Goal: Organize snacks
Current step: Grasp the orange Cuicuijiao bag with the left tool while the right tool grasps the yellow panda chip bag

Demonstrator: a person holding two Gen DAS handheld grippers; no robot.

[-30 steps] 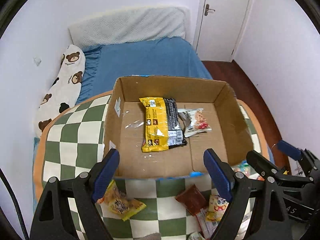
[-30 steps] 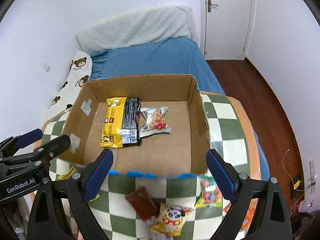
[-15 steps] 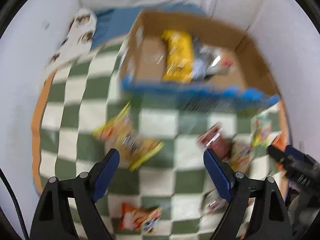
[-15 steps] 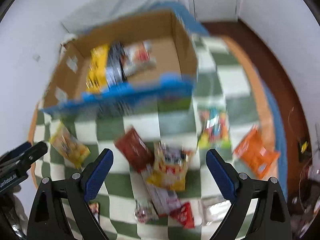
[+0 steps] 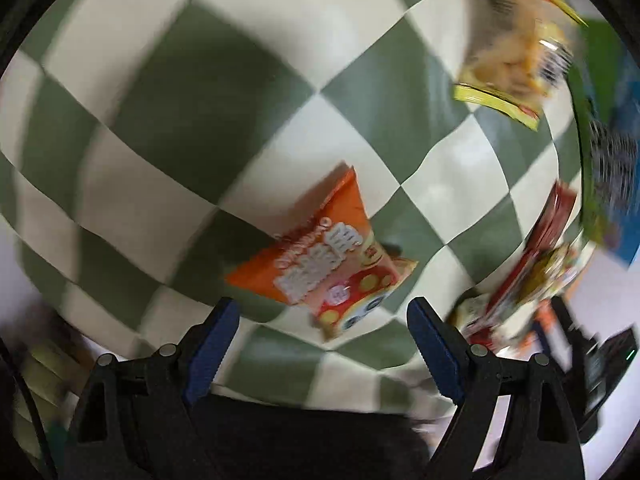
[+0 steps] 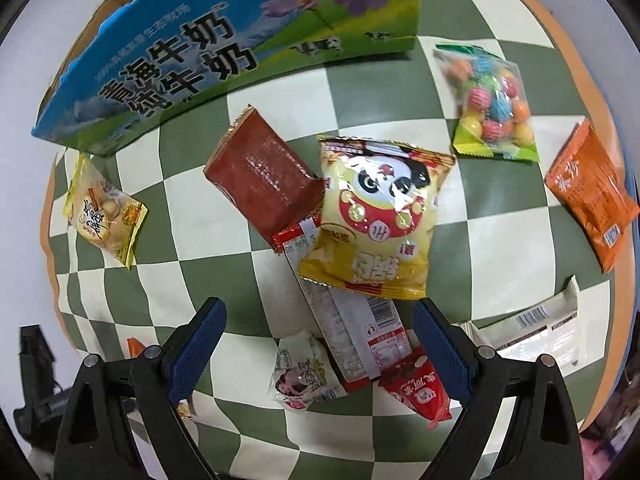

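1. Both wrist views have swung down from the box (image 6: 224,60) to the loose snacks
2. Left gripper (image 5: 322,320), wide open and empty, now frames the orange packet (image 5: 320,256)
3. Right gripper (image 6: 320,320), equally open, hangs over the panda bag (image 6: 376,216), so picking begins

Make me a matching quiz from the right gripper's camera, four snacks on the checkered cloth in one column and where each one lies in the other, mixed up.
Things:
1. panda chip bag
2. bag of coloured candy balls
3. dark red packet
4. small yellow packet

Places:
A. far left, below the milk carton's corner
B. upper right, beside the orange packet
C. centre, lying on a long white-backed wrapper
D. between carton and panda bag

Pairs: 1-C, 2-B, 3-D, 4-A
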